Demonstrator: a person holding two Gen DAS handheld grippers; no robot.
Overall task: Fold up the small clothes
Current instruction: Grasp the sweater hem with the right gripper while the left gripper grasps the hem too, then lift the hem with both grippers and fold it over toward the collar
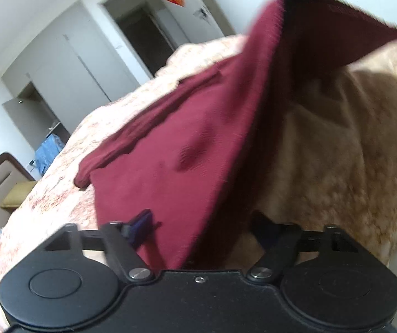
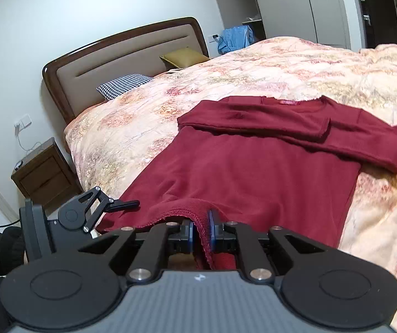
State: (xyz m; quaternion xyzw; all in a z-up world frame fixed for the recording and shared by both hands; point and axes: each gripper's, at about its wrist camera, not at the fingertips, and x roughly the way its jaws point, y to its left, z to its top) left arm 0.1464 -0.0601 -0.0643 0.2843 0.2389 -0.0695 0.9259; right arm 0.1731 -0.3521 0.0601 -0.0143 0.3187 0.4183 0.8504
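Jaws of the right gripper (image 2: 200,229) pinch the hem of the maroon sweater (image 2: 254,172) at lower centre; the left gripper (image 1: 198,230) clamps its other corner above the floral quilt (image 2: 254,66).

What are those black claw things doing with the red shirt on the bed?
A person is folding a dark red long-sleeved shirt on the flowery bedspread. The right hand-held gripper is pinching the shirt's bottom hem and lifting it. The left hand-held gripper has the other bottom corner between its fingers. Both sleeves are already folded across the chest, so the bottom half looks ready to be folded up next.
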